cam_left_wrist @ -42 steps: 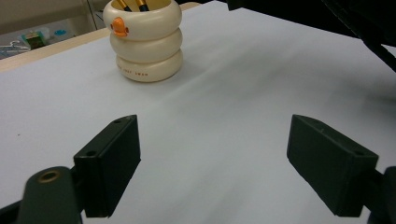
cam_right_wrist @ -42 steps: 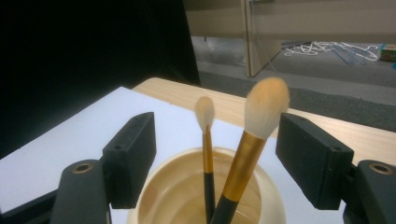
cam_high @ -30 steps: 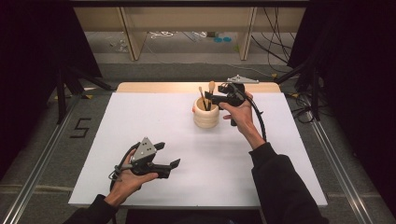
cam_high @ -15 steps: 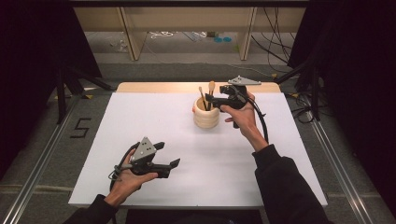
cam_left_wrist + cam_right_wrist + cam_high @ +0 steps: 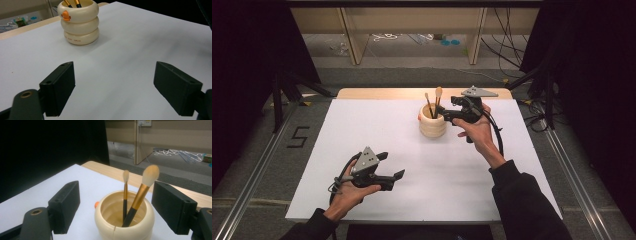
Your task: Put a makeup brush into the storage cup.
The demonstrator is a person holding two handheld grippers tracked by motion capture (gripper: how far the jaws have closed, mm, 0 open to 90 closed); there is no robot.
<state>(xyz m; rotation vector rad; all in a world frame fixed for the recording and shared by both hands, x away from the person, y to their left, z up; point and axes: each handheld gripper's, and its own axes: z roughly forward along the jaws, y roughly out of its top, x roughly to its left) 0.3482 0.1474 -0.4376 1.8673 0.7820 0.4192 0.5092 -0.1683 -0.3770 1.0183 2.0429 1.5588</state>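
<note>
My right gripper (image 5: 451,111) hung just beside the cup (image 5: 432,125), jaws wide, two brushes (image 5: 136,199) standing inside. My left gripper (image 5: 388,170) hovered released, well apart.

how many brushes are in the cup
2. A large fluffy-tipped brush leans to the right inside the cream cup, and a thinner small-tipped brush stands nearly upright just left of it. Nothing else pokes above the rim.
</note>
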